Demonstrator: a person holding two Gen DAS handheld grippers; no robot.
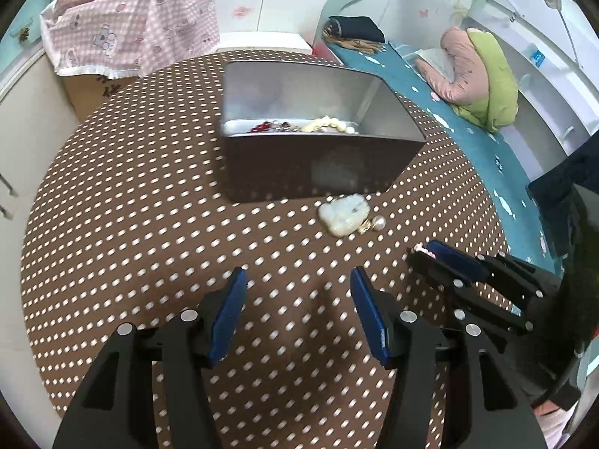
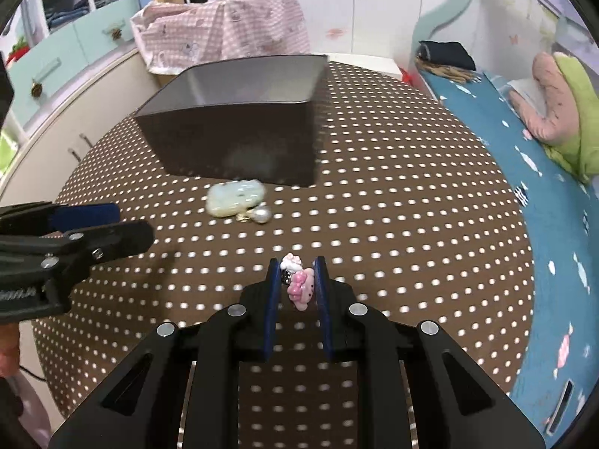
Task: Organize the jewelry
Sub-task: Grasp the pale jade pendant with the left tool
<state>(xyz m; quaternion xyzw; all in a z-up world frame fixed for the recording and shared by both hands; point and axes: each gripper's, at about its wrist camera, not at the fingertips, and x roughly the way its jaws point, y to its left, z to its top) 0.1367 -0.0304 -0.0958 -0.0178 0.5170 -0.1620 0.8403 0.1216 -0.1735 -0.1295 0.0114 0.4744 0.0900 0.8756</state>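
A dark metal box stands on the brown dotted table; inside lie a pale bead bracelet and red beads. In front of the box lie a pale jade pendant and a pearl earring; both show in the right wrist view, pendant and pearl. My left gripper is open and empty over the table. My right gripper is shut on a pink and white cartoon charm, just above the table. The right gripper also shows at the right in the left wrist view.
A pink checked cloth covers a cardboard box behind the table. A bed with a teal sheet and a pink and green pillow runs along the right. A white cabinet stands on the left.
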